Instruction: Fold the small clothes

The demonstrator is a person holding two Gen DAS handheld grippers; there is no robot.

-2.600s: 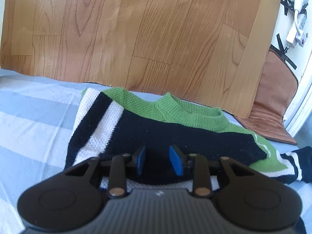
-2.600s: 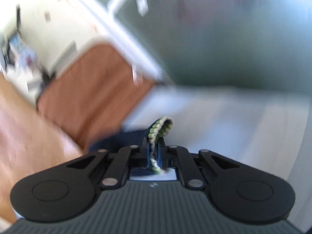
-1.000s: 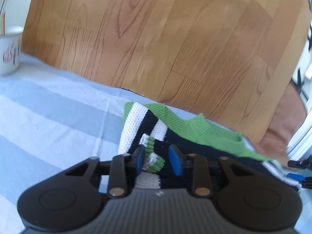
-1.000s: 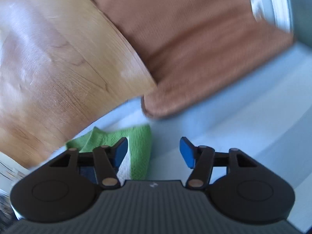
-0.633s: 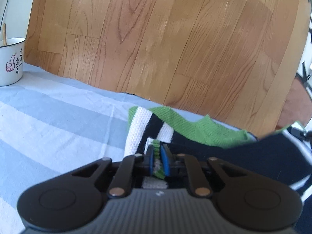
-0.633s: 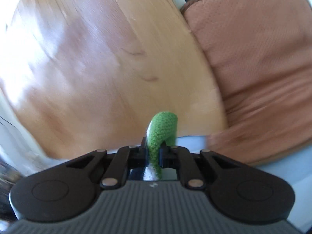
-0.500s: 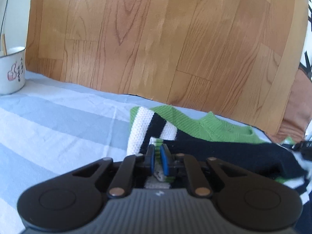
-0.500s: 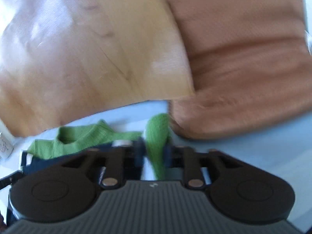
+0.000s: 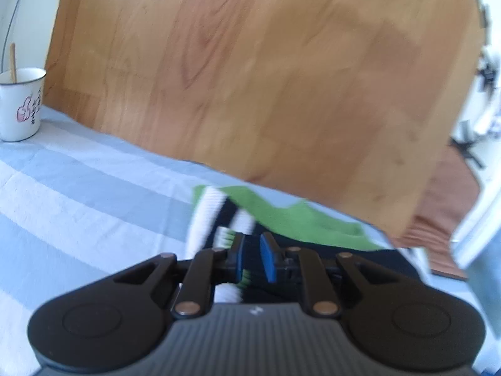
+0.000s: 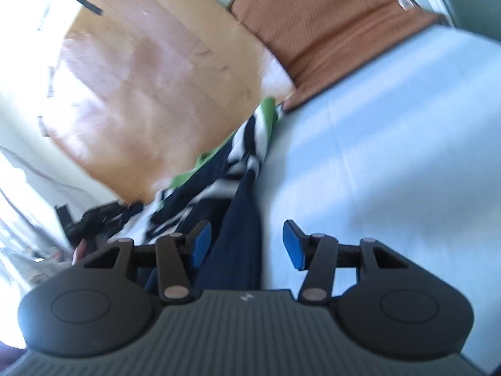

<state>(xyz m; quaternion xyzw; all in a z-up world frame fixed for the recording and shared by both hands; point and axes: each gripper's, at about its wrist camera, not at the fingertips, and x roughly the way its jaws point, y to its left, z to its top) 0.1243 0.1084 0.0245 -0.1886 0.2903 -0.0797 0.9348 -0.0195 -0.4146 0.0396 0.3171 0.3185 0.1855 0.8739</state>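
Note:
A small knitted sweater [image 9: 297,222] in green, navy and white stripes lies on the blue-and-white striped sheet [image 9: 78,194]. My left gripper [image 9: 253,258] hovers over its near left part. Its jaws are opening, with a narrow gap between the blue pads and only navy knit showing behind it. The green-and-white cuff [image 9: 224,236] sits just left of the left finger. In the right wrist view the sweater [image 10: 247,144] runs away from the camera, blurred. My right gripper [image 10: 247,246] stands open and still widening. A navy fold lies between its pads, close to the left one, unpressed.
A wood-patterned panel [image 9: 250,78] stands along the far edge of the sheet. A brown mesh cushion [image 10: 328,25] leans at the sweater's far right end. A white mug [image 9: 18,106] with a stick in it stands at the far left.
The left gripper closed on the cuff, then parted from it and rose a little. The right gripper let go of the green edge and swung across; it is now open over the navy part.

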